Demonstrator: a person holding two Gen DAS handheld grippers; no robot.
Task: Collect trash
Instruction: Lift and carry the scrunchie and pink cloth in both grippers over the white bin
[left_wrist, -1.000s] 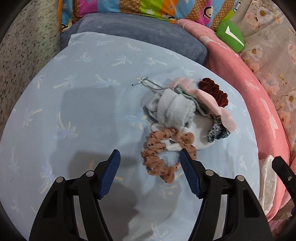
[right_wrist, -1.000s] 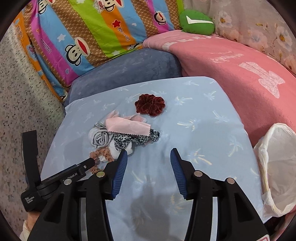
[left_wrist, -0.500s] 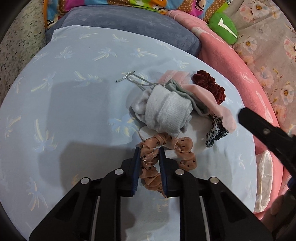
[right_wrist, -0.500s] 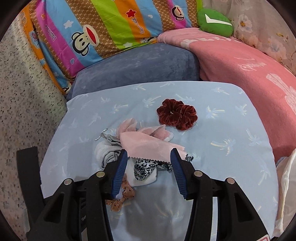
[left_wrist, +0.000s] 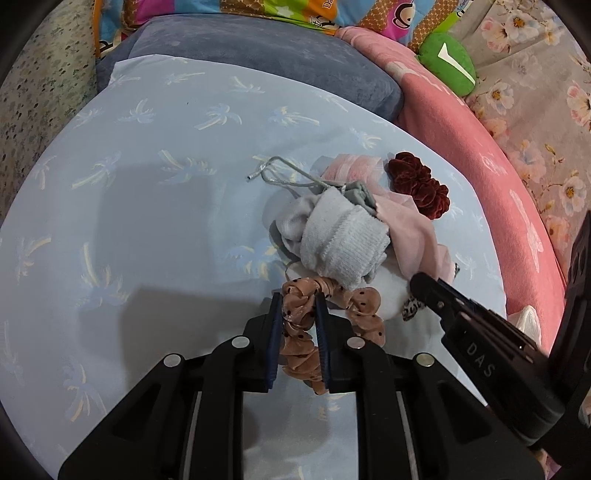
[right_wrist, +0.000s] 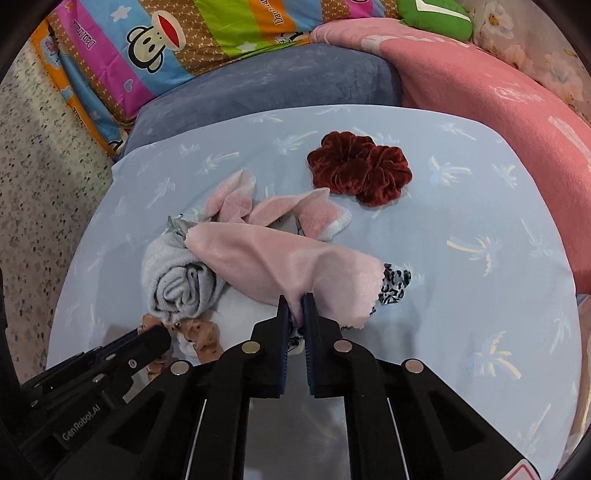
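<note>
A pile of small cloth items lies on the light blue palm-print sheet (left_wrist: 147, 221). My left gripper (left_wrist: 297, 299) is shut on the near loop of a peach dotted scrunchie (left_wrist: 364, 306). My right gripper (right_wrist: 295, 301) is shut on the front edge of a pale pink cloth (right_wrist: 266, 254) that drapes over the pile. A rolled grey-white sock (left_wrist: 343, 240) lies between both grippers. A dark red velvet scrunchie (right_wrist: 360, 168) lies apart, behind the pile. A leopard-print scrunchie (right_wrist: 395, 286) peeks out from under the pink cloth.
A pink-and-white sock (right_wrist: 288, 210) and a grey cord (left_wrist: 280, 173) lie at the pile's far side. A blue-grey cushion (right_wrist: 277, 85), a pink blanket (right_wrist: 480, 92), a striped monkey pillow (right_wrist: 166, 40) and a green plush (left_wrist: 447, 62) border the sheet. A white plastic bag (left_wrist: 528, 321) hangs at the right edge.
My left gripper has closed on the peach scrunchie and stayed in place. My right gripper came forward and down over the pile and shut on the pink cloth's edge.
</note>
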